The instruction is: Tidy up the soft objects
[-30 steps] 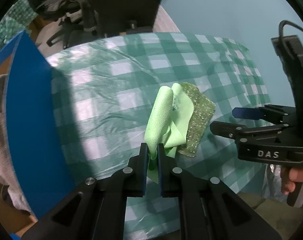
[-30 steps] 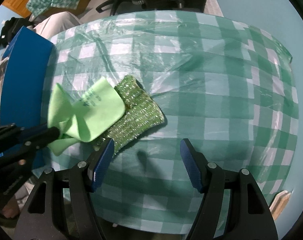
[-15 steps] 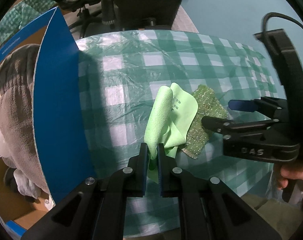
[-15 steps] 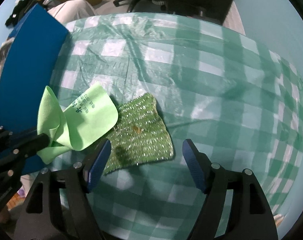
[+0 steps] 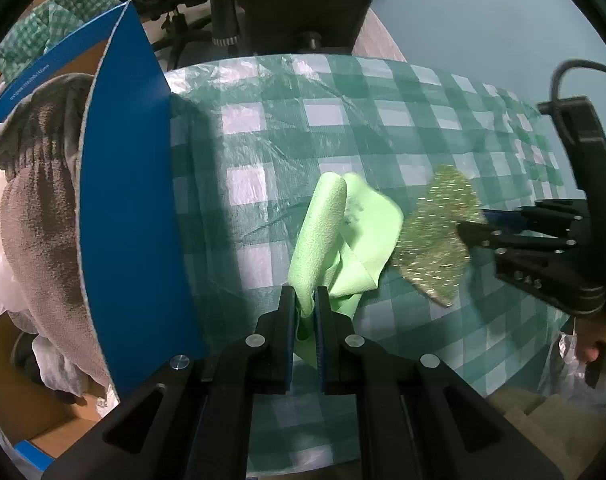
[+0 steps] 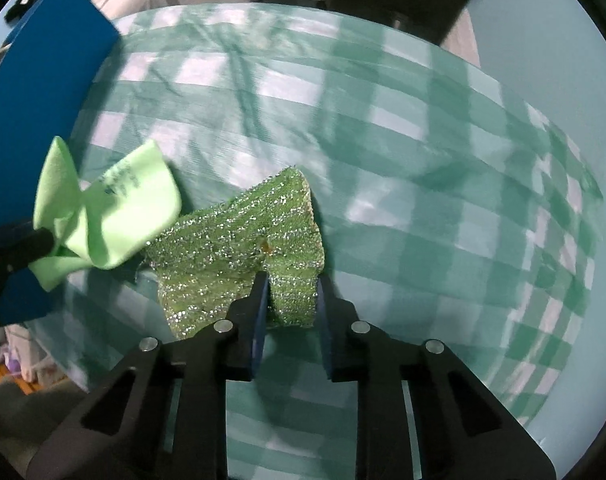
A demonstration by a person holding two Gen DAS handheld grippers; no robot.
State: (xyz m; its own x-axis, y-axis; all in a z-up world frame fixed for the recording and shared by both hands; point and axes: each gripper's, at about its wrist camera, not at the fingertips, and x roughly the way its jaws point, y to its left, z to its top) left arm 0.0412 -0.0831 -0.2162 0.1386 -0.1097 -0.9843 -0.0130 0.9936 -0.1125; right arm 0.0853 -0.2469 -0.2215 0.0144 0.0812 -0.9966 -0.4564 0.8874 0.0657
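Note:
My left gripper (image 5: 305, 304) is shut on a light green cloth (image 5: 343, 240) and holds it up above the checked table; the cloth also shows in the right wrist view (image 6: 107, 216). My right gripper (image 6: 291, 292) is closed on a corner of a glittery green scouring pad (image 6: 239, 256), which is lifted and buckled. In the left wrist view the pad (image 5: 435, 240) hangs from the right gripper (image 5: 475, 226), just right of the cloth.
A blue cardboard box (image 5: 127, 208) stands at the table's left edge, holding a grey towel (image 5: 35, 200) and white plastic. The table wears a green-and-white checked cover (image 6: 423, 160). Office chairs (image 5: 207, 12) stand beyond the far edge.
My right gripper has moved in and closed on the scouring pad, lifting it off the table. My left gripper has carried the green cloth left, closer to the blue box.

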